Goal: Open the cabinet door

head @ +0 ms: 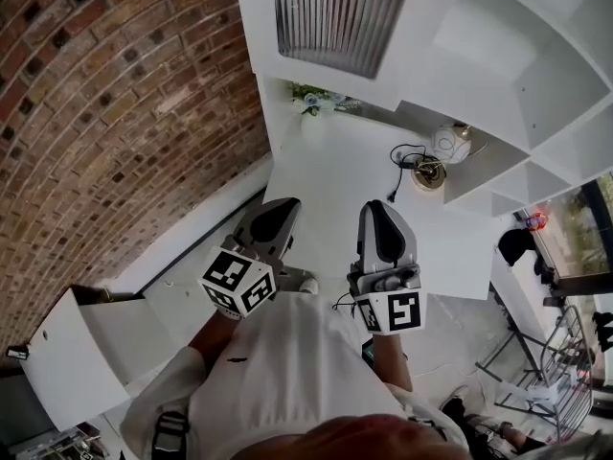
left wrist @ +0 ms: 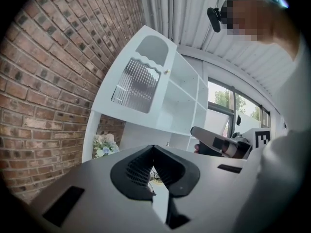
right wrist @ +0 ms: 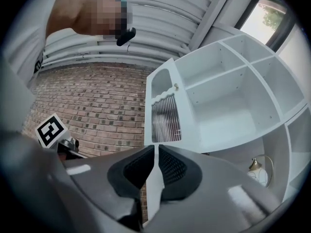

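Cabinet door (head: 335,12): smooth white paint, satin, w/ a ribbed translucent pane (glass or acrylic, can't tell). Shelving (head: 536,75): same smooth white finish, matt-ish. Brick wall (head: 105,113): rough red-brown brick, pale gritty mortar. Left gripper (left wrist: 153,147) & right gripper (right wrist: 156,147): smooth grey plastic shells, slight sheen. Pads (left wrist: 133,171): black, matt, finely ribbed, rubber-like. Marker cube (head: 238,284): matt b/w print. Lamp base (head: 428,172): shiny brass-coloured metal. Shirt (head: 278,372): white cloth, soft creases. Overhead panelling (right wrist: 160,13): white, slatted, semi-gloss.
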